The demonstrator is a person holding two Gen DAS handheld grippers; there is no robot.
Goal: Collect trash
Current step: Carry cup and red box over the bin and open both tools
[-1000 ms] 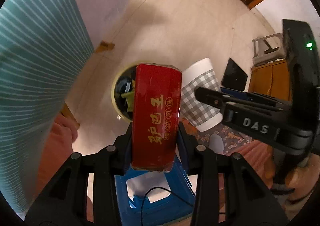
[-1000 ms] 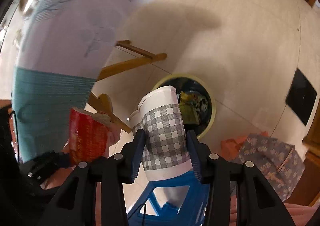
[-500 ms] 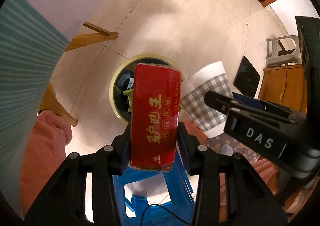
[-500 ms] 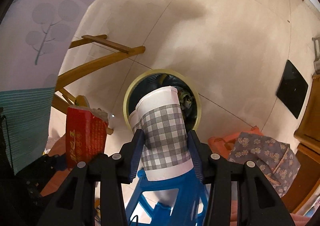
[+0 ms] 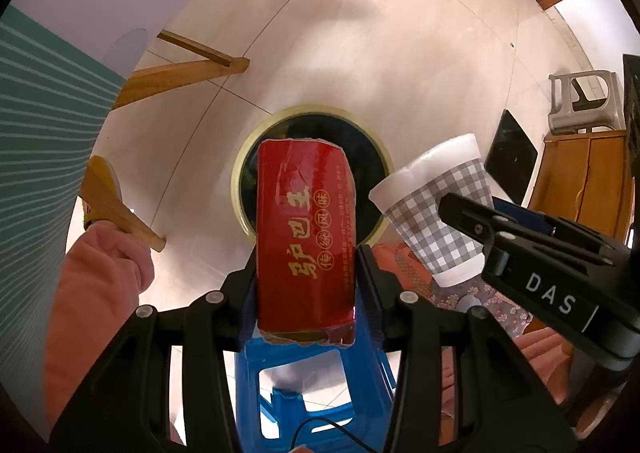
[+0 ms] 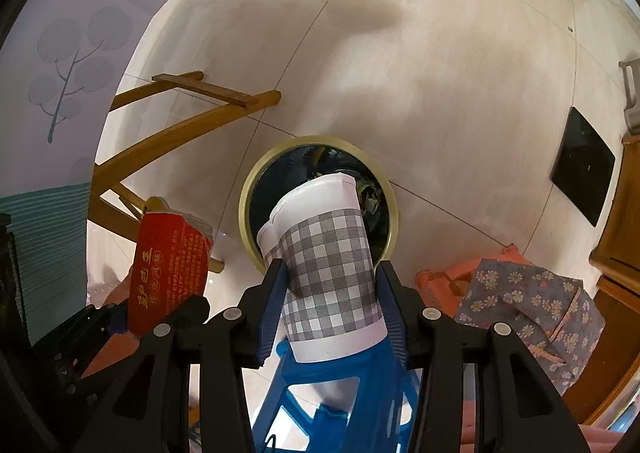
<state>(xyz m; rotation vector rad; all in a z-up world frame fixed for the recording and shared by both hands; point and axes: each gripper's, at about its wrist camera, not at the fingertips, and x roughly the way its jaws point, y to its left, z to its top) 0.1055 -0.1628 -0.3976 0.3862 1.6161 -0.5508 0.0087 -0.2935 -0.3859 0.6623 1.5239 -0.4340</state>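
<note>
Bin [image 5: 386, 169] slid from off-centre to dead ahead in both wrist views over last second. Left gripper [image 5: 306, 265] pinched red box [image 5: 306, 237], right gripper [image 6: 330, 293] clamped checked paper cup [image 6: 324, 253]; both hung above opening, so drop looked pretty much next
</note>
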